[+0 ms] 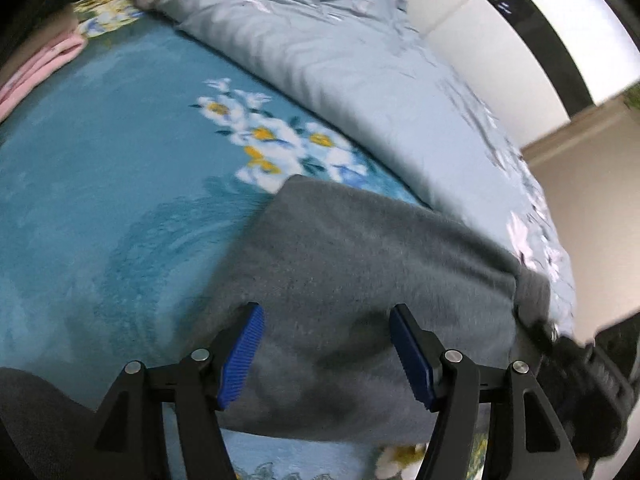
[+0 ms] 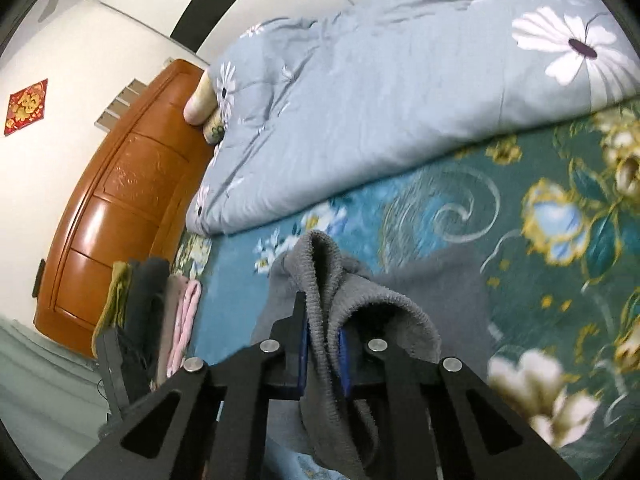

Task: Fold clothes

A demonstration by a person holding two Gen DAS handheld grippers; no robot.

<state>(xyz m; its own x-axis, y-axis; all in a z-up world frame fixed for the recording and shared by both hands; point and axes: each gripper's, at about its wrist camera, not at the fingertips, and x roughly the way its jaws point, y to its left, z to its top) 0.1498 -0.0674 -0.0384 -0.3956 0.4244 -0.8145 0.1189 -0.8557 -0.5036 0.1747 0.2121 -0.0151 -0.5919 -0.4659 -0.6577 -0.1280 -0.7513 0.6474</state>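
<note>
Garment (image 2: 324,320) pinched in right claw (image 2: 323,344) — left claw (image 1: 326,354) spread above it.

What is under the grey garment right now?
The grey garment lies on the teal floral blanket, visible all around it. The right gripper pinches one ribbed edge. Whatever sits beneath the cloth itself is covered.

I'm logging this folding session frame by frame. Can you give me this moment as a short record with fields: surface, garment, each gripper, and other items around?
surface: teal floral blanket on a bed
garment: grey fleece garment, partly flat, one edge lifted
left gripper: open, jaws wide apart over the grey fabric
right gripper: shut on a bunched fold of the garment
beside the garment: light blue flowered quilt
stack: folded clothes near the wooden headboard, pink piece on the near side
</note>
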